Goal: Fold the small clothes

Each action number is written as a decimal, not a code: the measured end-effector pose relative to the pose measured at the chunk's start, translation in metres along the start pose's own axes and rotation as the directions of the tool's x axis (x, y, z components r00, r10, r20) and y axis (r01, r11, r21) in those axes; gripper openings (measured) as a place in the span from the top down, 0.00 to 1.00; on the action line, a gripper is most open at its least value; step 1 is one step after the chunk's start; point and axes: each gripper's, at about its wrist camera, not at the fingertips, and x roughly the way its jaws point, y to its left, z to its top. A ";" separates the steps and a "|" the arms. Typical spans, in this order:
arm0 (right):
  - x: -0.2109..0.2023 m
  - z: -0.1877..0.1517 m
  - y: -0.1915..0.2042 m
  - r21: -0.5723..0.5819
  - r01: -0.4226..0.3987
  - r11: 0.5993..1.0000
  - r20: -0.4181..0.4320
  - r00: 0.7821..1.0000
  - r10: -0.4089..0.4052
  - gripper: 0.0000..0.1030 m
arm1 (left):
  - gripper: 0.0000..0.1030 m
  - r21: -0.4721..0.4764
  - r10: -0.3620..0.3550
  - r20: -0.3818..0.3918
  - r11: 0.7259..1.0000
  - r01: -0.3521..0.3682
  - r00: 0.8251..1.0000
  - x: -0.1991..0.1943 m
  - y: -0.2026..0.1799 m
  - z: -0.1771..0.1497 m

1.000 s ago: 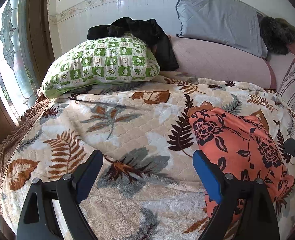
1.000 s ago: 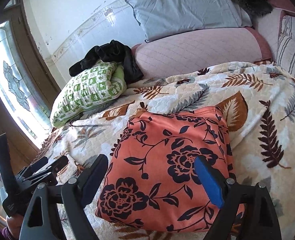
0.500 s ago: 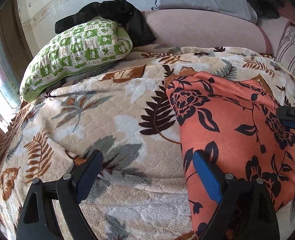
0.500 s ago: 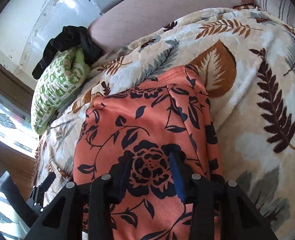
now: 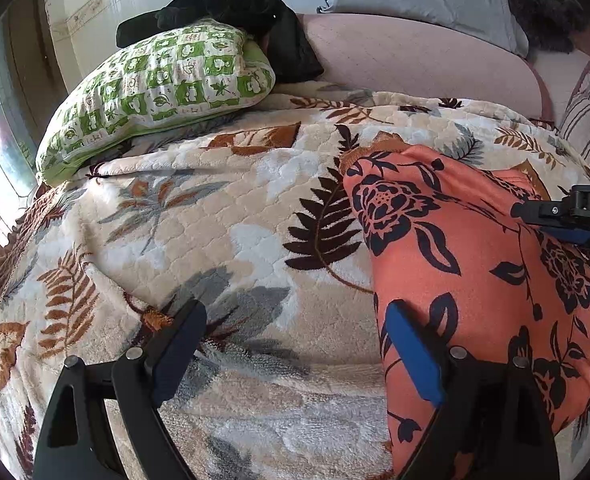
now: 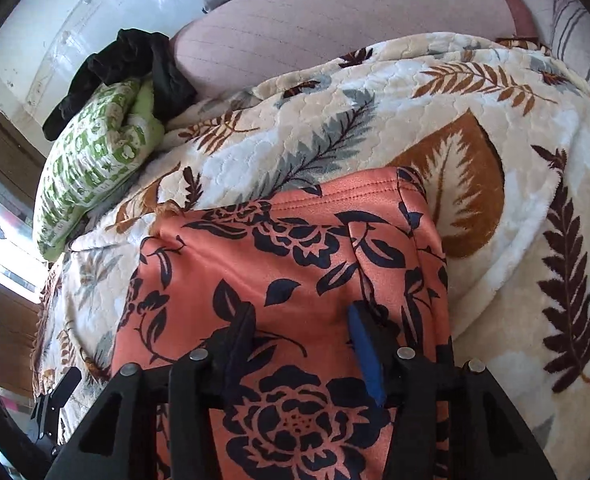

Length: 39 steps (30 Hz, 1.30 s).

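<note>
The right gripper, its jaws just reopened partway, is poised over the orange floral garment, cloth seen between them.

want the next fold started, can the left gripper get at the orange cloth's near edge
Probably yes: the left gripper is open, one finger already over the orange cloth, with only blanket around it.

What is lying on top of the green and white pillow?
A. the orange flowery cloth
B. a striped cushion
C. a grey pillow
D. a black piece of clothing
D: a crumpled black garment is draped over the far end of the green and white pillow, while the orange flowery cloth lies apart from it on the leaf-print blanket.
</note>
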 end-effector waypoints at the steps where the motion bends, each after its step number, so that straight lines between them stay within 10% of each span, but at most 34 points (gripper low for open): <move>1: -0.007 -0.002 0.001 0.000 -0.020 1.000 0.013 1.000 0.020 0.49 | 0.11 -0.004 -0.001 -0.001 1.000 0.001 1.000 0.000 0.001 0.000; 15: -0.030 -0.055 0.000 -0.006 0.000 1.000 -0.084 0.996 0.000 0.48 | 0.11 0.043 0.027 0.034 0.999 -0.028 0.999 -0.007 -0.007 -0.004; 39: -0.031 -0.038 -0.013 0.005 -0.038 0.999 -0.096 0.995 0.038 0.43 | 0.11 0.015 0.013 0.029 1.000 -0.014 1.000 0.000 -0.004 -0.002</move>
